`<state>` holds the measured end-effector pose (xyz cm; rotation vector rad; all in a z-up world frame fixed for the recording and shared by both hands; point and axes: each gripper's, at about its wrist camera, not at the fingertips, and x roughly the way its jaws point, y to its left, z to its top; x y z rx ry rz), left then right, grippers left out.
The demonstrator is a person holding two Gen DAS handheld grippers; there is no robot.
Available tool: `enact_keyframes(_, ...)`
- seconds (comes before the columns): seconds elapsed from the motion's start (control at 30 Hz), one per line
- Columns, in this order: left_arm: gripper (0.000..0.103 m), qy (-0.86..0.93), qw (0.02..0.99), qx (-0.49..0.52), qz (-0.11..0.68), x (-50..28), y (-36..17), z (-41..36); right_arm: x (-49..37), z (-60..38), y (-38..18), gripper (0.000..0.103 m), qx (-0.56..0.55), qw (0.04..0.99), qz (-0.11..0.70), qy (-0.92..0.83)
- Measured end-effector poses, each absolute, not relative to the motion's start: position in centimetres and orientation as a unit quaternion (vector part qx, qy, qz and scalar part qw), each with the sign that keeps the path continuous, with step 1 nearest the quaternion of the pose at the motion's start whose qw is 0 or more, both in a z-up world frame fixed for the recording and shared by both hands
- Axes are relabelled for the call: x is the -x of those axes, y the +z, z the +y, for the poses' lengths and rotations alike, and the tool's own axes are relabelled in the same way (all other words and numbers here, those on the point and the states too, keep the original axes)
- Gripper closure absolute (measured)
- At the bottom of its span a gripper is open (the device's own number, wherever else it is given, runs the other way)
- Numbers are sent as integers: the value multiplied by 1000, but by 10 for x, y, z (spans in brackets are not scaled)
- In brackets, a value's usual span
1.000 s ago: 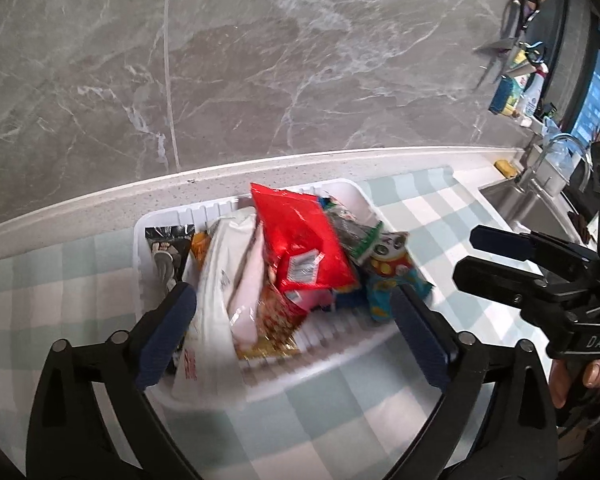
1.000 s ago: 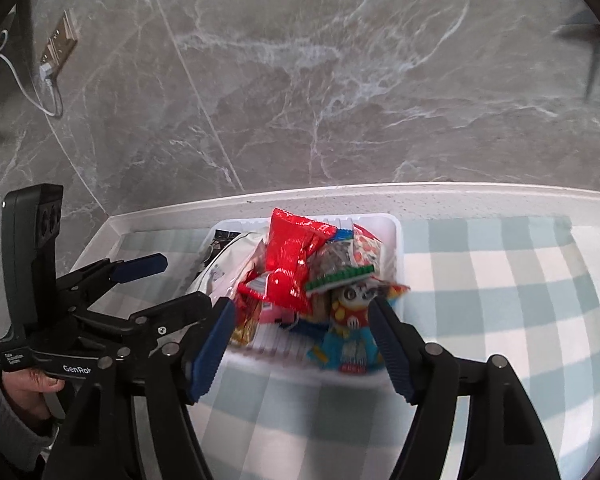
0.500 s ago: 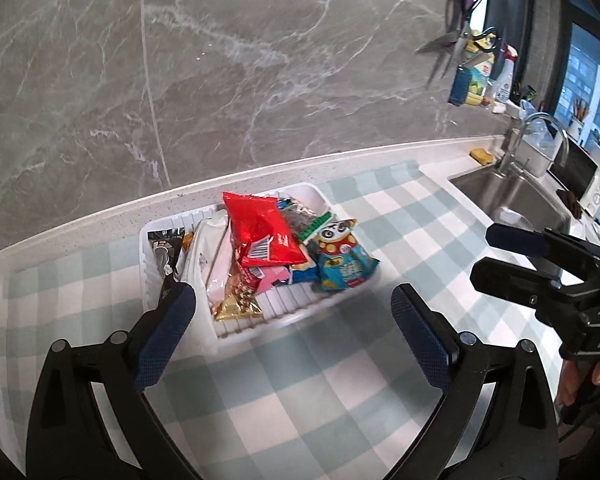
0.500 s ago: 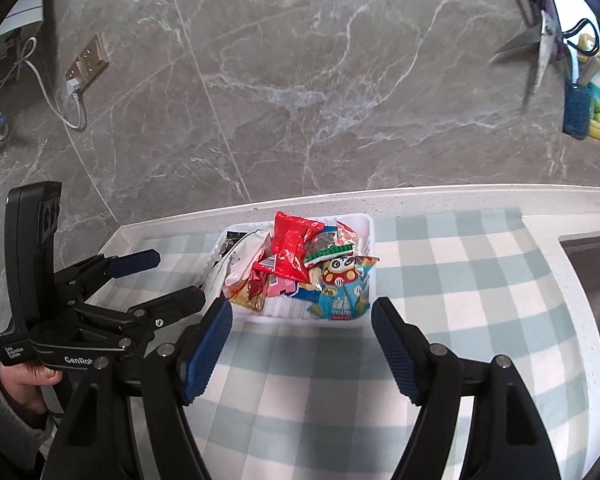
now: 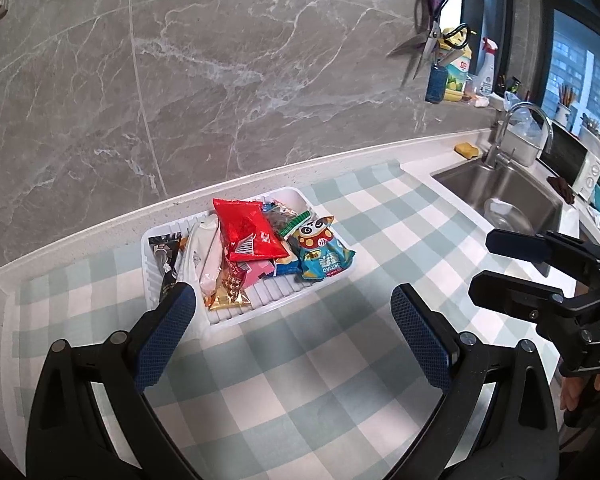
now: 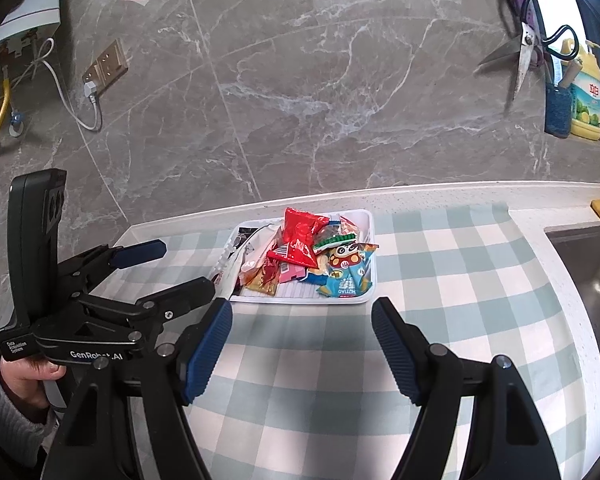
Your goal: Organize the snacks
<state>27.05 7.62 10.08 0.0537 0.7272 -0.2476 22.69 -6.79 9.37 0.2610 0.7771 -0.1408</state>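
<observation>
A white tray (image 5: 296, 196) sits on the checked cloth near the back wall, holding several snack packets: a red bag (image 5: 246, 232) on top, a blue cartoon packet (image 5: 322, 254) at its right, a white packet (image 5: 204, 254) and a dark packet (image 5: 166, 260) at its left. The tray also shows in the right wrist view (image 6: 370, 224) with the red bag (image 6: 300, 236) and blue packet (image 6: 346, 276). My left gripper (image 5: 292, 312) is open and empty, well short of the tray. My right gripper (image 6: 302, 320) is open and empty, just in front of the tray.
A steel sink (image 5: 512, 196) with a tap lies to the right, a yellow sponge (image 5: 467, 149) behind it. Scissors (image 6: 520, 56) and bottles hang on the marble wall. A socket with a white cable (image 6: 104, 66) is on the wall at left.
Both grippers have pulled back and up from the tray, which now looks smaller and farther away. Both stay open and empty. The snacks have not moved.
</observation>
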Motion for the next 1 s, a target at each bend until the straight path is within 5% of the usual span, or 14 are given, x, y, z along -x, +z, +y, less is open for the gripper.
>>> enact_keyframes(1.0,4,-125,928,-31,349,-265,105,81,-214,-60,97,28,-125,916,374,-74)
